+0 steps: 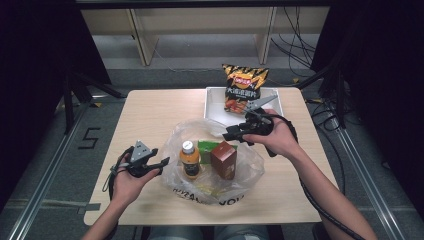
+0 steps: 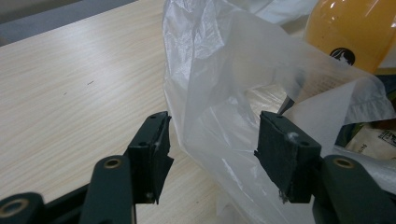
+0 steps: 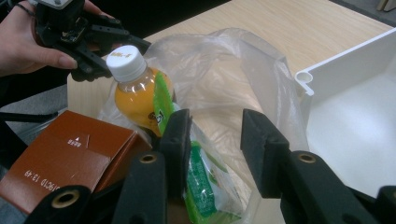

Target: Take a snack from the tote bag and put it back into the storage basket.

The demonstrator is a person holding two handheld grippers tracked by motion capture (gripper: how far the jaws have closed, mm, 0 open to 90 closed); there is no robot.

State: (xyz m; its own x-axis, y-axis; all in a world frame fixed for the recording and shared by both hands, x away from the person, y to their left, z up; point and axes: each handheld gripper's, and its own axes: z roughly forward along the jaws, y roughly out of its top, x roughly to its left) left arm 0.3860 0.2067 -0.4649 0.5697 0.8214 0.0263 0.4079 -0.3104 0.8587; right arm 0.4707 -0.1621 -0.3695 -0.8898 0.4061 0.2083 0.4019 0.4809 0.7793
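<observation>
**Thin, translucent plastic bag [image 1: 215, 165] at the table's [image 1: 150, 115] near middle, holding an orange-juice bottle with a white cap [image 1: 190, 159], a brown carton [image 1: 224, 160] and a green packet [image 1: 207, 148].**
The film probably handles as light, limp and slippery; the loose rim is the likeliest hold. The left gripper view shows the left gripper [image 2: 212, 140] spread with a fold of film between its jaws, unpinched. The right gripper view shows the right gripper [image 3: 215, 140] spread above the green packet, and the white tray's [image 3: 345, 74] rim. The high view alone adds the crisp bag [image 1: 245, 87].
</observation>
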